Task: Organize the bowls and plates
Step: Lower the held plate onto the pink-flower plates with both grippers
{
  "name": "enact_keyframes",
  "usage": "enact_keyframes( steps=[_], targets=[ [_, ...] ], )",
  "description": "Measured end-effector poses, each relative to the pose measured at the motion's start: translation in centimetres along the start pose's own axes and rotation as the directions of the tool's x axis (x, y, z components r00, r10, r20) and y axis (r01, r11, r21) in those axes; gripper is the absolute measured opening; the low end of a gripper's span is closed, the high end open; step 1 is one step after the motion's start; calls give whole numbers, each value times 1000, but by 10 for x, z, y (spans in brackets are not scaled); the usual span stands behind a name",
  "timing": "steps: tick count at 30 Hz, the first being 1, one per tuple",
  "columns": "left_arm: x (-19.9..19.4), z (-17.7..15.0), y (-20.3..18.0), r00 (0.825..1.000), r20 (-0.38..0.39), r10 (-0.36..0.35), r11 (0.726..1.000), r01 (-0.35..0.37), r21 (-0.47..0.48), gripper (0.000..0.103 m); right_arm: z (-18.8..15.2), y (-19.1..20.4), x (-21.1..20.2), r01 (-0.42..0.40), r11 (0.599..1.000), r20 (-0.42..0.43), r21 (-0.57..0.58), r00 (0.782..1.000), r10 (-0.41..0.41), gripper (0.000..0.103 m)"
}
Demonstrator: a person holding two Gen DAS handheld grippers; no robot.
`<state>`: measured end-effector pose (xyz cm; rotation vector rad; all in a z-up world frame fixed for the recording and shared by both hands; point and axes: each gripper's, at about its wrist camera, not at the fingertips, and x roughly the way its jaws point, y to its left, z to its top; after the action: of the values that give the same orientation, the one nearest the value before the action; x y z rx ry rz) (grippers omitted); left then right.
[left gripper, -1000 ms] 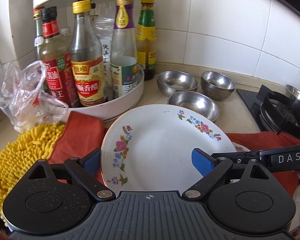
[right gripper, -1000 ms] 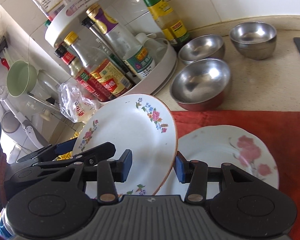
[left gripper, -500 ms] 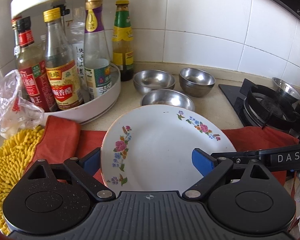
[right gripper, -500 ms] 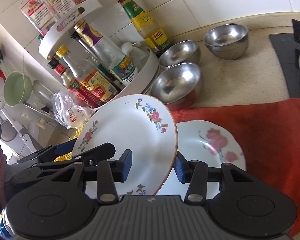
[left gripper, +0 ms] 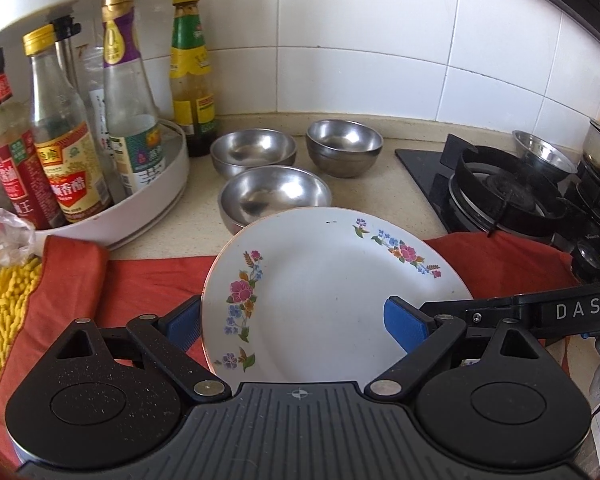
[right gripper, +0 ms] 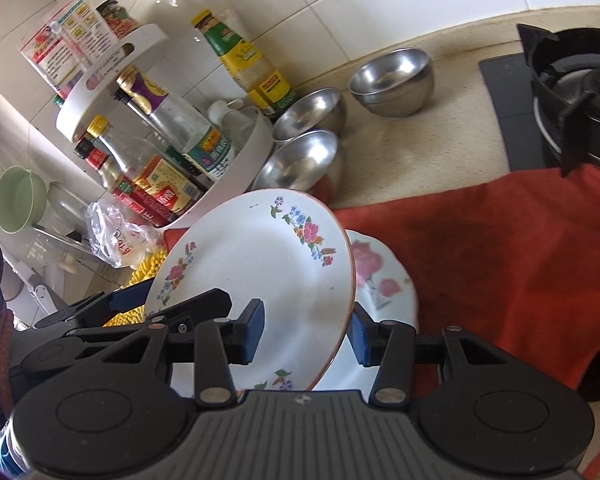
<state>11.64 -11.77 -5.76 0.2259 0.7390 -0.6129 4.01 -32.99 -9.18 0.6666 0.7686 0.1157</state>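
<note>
White floral plate (left gripper: 332, 296) is held tilted above the red cloth (right gripper: 500, 264), both grippers apparently clamped on it, left gripper (left gripper: 300, 326) wide across, right gripper (right gripper: 306, 334) on its rim.

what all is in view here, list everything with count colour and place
floral plate: 1, white, tilted, held up
rose plate: 1, white-pink, on red cloth
steel bowls: 3, silver, counter by rack; fourth by stove
red cloth: 1, counter front
sauce bottles: several, mixed, in white rack
yellow mat: 1, far left
stove: 1, black, right
left claw: black, blue pads, on floral plate
right claw: same, gripping its rim
</note>
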Motion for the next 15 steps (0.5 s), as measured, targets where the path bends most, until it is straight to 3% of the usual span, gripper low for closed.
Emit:
enact_keyframes(
  steps=[15],
  targets=[
    [11,-14,-12,998,-67,-8,1000,6,-20,96,-8,-11,-1,22,999,-52,-30,998,-23,44]
  ],
)
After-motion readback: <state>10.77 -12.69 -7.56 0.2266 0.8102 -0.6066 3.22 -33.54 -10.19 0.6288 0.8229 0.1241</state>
